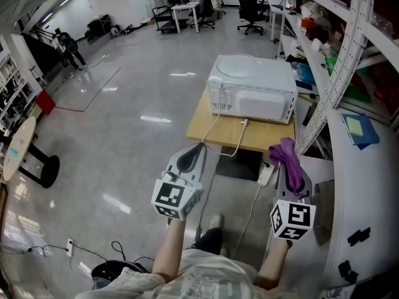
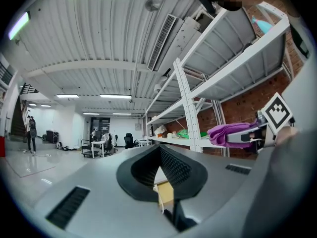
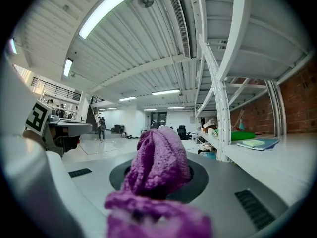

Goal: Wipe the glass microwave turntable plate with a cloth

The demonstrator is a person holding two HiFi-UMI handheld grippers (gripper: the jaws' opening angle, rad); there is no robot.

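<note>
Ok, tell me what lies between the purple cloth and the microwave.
In the head view, only bare wooden table and a white cable separate the purple cloth from the microwave.

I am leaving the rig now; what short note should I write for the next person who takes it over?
Left tool: shut, empty.
Right tool: shut on the purple cloth.
Both are in the air, short of the wooden table.
A round glass plate appears to lie on top of the microwave, which stands on that table.
Done: cloth is in grip.
Left: reach the plate and wipe it; the cloth does not touch it yet.
</note>
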